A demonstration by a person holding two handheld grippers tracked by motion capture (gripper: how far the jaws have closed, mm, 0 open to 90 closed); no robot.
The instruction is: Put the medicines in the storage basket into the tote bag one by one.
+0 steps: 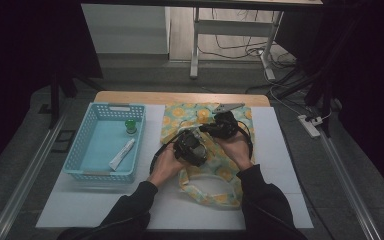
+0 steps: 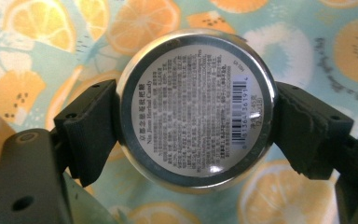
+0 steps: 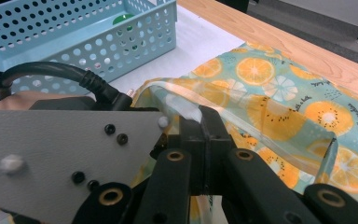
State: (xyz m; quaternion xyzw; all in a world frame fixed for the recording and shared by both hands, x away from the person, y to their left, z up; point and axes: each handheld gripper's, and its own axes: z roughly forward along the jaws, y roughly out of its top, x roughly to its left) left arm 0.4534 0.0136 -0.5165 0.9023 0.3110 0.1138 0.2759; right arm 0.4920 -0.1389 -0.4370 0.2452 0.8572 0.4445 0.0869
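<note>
Left gripper [image 2: 193,135] is clamped on a round silver candy tin with a printed label [image 2: 196,111], held over the orange-slice-print teal fabric bag [image 1: 215,170] at table centre. Right gripper [image 3: 204,135] is clenched on the bag's clear rim [image 3: 177,100], lifting it, probably to open the mouth. Tin not yet inside. Left: light-blue perforated plastic basket [image 1: 87,127] holding a white tube [image 1: 122,154] and small green object [image 1: 130,126].

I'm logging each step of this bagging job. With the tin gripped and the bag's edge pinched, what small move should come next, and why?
Probably lower the round tin into the bag's mouth. The left gripper is clamped on the tin's sides, right over the citrus-print bag, while the right gripper pinches the bag's rim and lifts it, which seems to hold the mouth open.
</note>
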